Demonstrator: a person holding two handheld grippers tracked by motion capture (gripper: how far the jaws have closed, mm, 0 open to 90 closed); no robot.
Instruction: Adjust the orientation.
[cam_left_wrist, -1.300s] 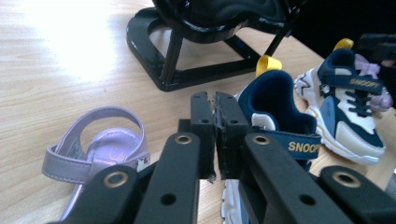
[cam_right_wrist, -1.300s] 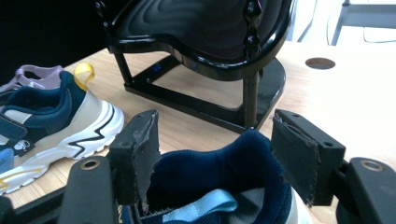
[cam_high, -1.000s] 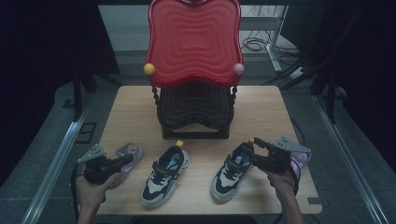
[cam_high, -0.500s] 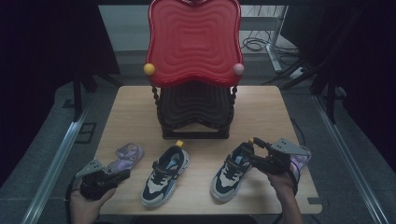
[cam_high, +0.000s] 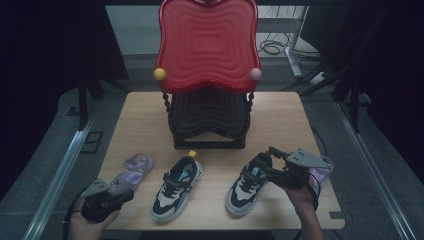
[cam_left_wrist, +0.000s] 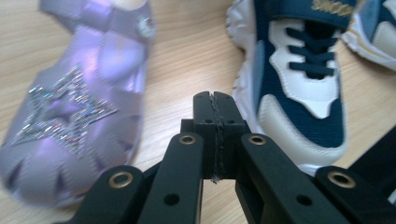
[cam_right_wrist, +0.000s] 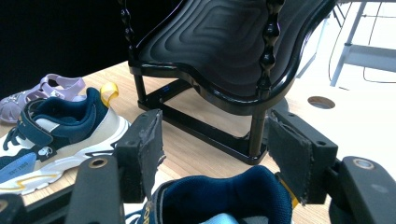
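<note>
A: Since the earlier frames the left gripper (cam_high: 117, 196) has slid back toward the near left corner of the tabletop (cam_high: 280, 117), off the purple sandal (cam_high: 131, 170); the right gripper (cam_high: 272, 162) has hardly shifted.

B: And in the high view now?

A: The right sneaker (cam_high: 248, 183) lies near the front edge, long axis running from near-left to far-right, toe toward the person, heel toward the black-and-red stand (cam_high: 207, 75). The right gripper sits at its heel. The left sneaker (cam_high: 176, 188) lies beside it, about parallel, with a yellow pull tab at its heel. A second purple sandal (cam_high: 322, 172) shows behind the right gripper.

B: The left gripper view?

A: Its fingers (cam_left_wrist: 205, 121) are pressed together with nothing between them, above bare wood between the purple sandal (cam_left_wrist: 79, 107) and the left sneaker (cam_left_wrist: 303, 88).

B: The right gripper view?

A: The fingers (cam_right_wrist: 152, 140) stand wide apart on either side of the right sneaker's (cam_right_wrist: 219, 198) navy heel collar. Whether the pads touch it cannot be told. Beyond are the stand (cam_right_wrist: 219, 56), the left sneaker (cam_right_wrist: 56, 135) and the sandal (cam_right_wrist: 42, 93).
</note>
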